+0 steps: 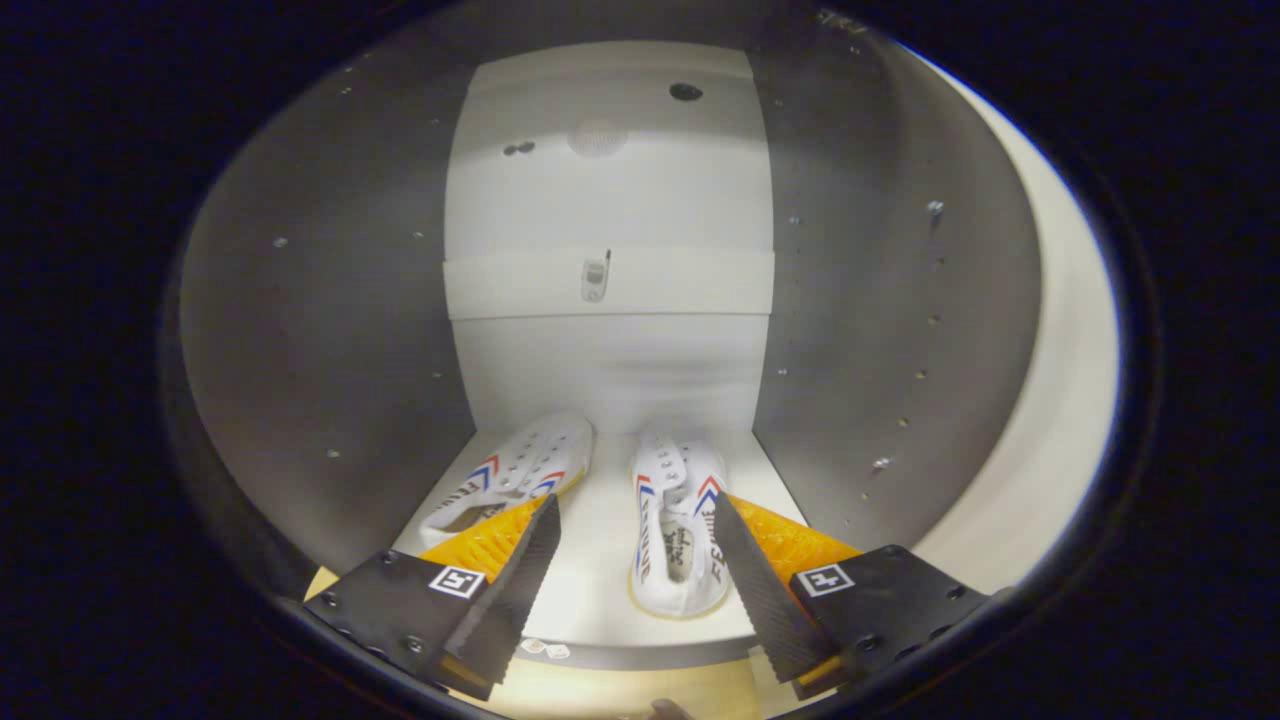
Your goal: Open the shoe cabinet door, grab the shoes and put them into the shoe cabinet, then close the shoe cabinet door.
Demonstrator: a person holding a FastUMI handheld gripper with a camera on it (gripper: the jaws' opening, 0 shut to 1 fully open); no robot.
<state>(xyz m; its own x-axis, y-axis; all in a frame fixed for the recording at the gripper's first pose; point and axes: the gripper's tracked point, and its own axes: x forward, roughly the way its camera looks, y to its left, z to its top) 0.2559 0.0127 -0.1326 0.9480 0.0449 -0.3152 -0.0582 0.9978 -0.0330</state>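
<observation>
Both white sneakers (600, 500) sit side by side on the shoe cabinet (300, 330) shelf, probably already stowed; the gripper (635, 535) gapes wide, holding nothing.

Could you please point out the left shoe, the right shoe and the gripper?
Left shoe (515, 472): gripper view, laced upper.
Right shoe (676, 510): gripper view, lace area.
Gripper (632, 540): gripper view, midway between the open jaws.

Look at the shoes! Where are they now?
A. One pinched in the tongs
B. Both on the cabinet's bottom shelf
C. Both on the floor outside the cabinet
B. Both white shoes lie side by side on the cabinet's bottom shelf, while the tongs are open and hold nothing.
</observation>
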